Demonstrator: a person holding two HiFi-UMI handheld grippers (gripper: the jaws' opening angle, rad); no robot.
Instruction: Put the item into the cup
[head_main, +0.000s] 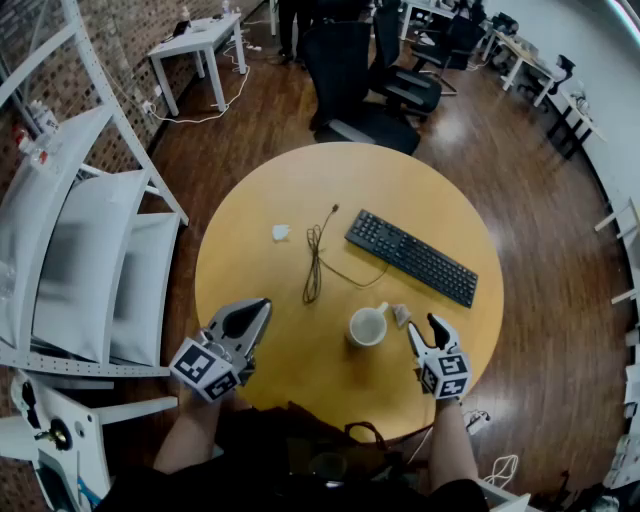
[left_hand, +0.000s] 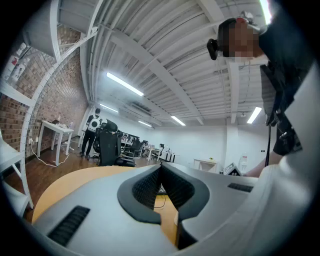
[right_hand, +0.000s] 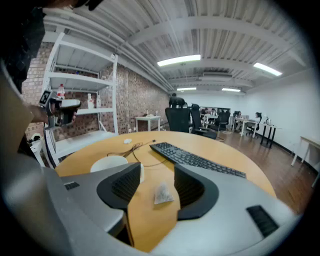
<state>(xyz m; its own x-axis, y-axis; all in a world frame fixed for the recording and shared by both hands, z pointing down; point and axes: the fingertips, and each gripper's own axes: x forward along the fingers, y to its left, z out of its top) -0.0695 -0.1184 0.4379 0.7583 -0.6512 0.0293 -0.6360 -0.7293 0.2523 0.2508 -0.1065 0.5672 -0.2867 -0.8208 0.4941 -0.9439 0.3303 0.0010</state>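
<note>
Fingers (right_hand: 124, 186) of the right gripper (right_hand: 157, 171) are standing released, straddling the bag (right_hand: 163, 194) without touching it; the bag is lying on the table (right_hand: 150, 225), just right of the cup (right_hand: 111, 162). Left gripper (left_hand: 161, 169) is hovering clenched and empty over the table's near left edge.

Cup (right_hand: 107, 162) partly hidden behind right tongs (right_hand: 156, 171); white scrap (head_main: 281, 232) too small to ID.
</note>
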